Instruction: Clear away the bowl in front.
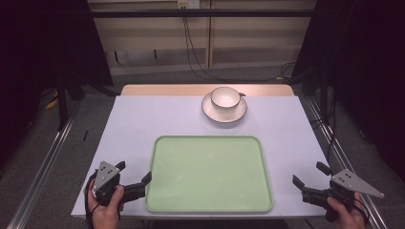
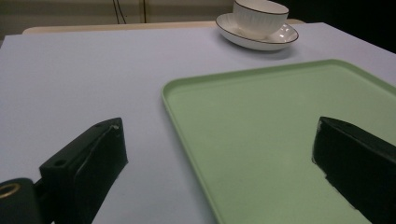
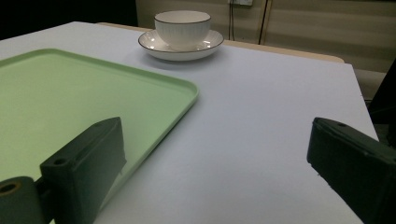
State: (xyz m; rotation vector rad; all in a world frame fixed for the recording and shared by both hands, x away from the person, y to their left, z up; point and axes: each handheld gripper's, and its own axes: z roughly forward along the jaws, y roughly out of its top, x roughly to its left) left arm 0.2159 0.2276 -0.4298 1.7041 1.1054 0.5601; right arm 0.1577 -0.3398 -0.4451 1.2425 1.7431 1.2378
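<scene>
While both pairs of jaws stand wide apart and hold nothing, the left gripper [image 1: 133, 174] straddles the tray [image 1: 208, 205] at its near left edge; the right gripper [image 1: 310, 175] sits just beside its right edge. Cup [image 1: 225, 97] on saucer [image 1: 224, 114] stands beyond.

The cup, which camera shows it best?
The right gripper view: the cup stands closest there, whole, on its saucer, dark rim line clear. The left gripper view cuts off its top at the frame edge. The high view shows it small, from above, looking into it.
</scene>
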